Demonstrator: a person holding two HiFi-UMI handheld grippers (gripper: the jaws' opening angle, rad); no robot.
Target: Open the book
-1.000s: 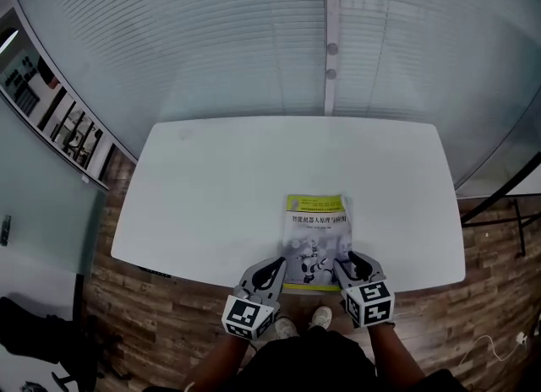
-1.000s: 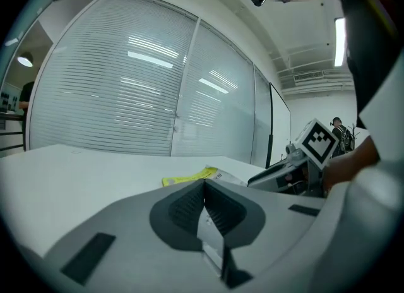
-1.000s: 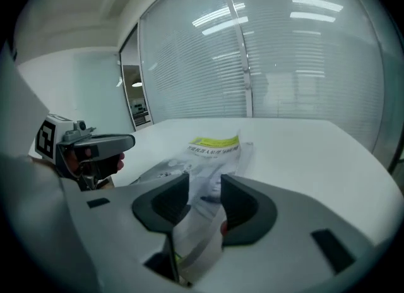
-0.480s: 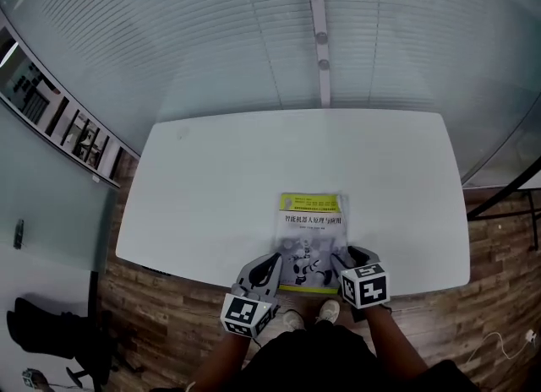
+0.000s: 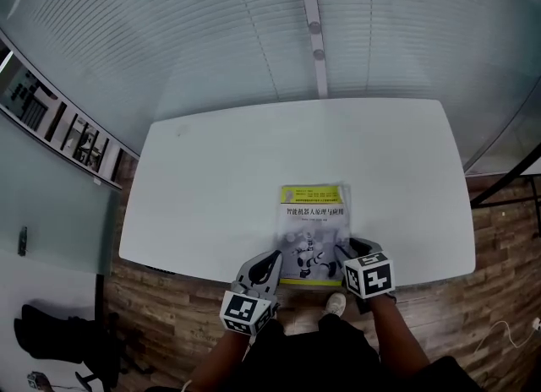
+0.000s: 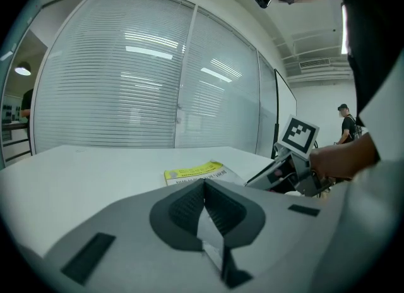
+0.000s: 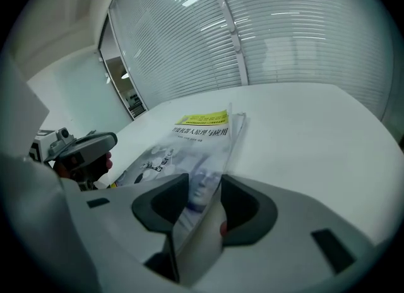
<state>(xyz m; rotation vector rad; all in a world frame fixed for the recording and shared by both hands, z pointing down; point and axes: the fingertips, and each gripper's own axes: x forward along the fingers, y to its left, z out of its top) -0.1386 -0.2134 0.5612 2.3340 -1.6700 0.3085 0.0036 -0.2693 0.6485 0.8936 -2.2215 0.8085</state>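
We are working at the near edge of the white table (image 5: pixel 211 171), where the book (image 5: pixel 313 225) is lying flat with its yellow-banded front facing up. Its lower edge is reaching almost to the rim in front of us, close enough for both tools to get at it.

We are bringing the right gripper (image 5: pixel 347 252) in at the book's near right corner, angled down onto the side away from the spine, because that is where the cover (image 7: pixel 201 135) can swing free. In the right gripper view the cover's free edge is running up between the two jaws, which are standing well apart and closing on it. The pads are not pressing the sheet yet, as far as we can judge. The cover seems to be lifting a little off the pages there, though the wide lens is bending that edge and we are not sure of it.

We are holding the left gripper (image 5: pixel 270 258) at the book's near left corner, its jaws pressed together with nothing between them. We are judging that it is waiting there to steady the spine side, so that the whole book is not sliding or rising when the cover is drawn up and over to the left.

The book is not open yet; the pinch on the cover is the step in hand
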